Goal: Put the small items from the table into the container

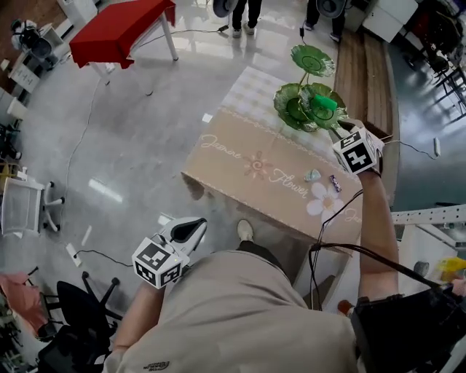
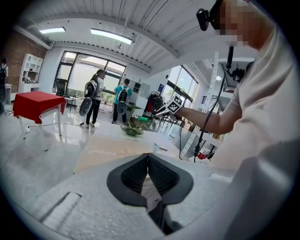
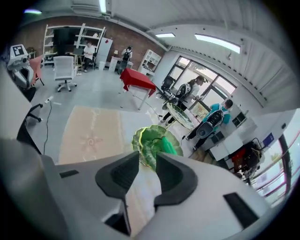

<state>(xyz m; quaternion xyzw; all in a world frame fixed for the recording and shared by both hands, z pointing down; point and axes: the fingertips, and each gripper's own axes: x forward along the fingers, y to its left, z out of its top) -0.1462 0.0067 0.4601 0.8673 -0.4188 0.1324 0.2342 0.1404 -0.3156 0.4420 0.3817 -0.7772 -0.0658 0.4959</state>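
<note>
A tan flowered tablecloth (image 1: 240, 156) covers the table. On its far right end stands a green tiered glass dish (image 1: 295, 109) with a bright green item (image 1: 325, 102) lying in it. My right gripper (image 1: 341, 132) hovers just beside that dish; in the right gripper view its jaws (image 3: 147, 161) stand apart with nothing between them, and the green item (image 3: 169, 146) lies in the dish beyond. Two small items stay on the cloth: a pale teal one (image 1: 312, 175) and a dark wrapped one (image 1: 335, 183). My left gripper (image 1: 193, 227) hangs off the table's near side, jaws (image 2: 148, 159) shut and empty.
A red-covered table (image 1: 120, 29) stands far left, with people (image 1: 244, 14) beyond it. A white office chair (image 1: 22, 204) and a black chair (image 1: 80, 306) sit at left, with cables on the floor. A white rack (image 1: 429, 215) flanks the table's right.
</note>
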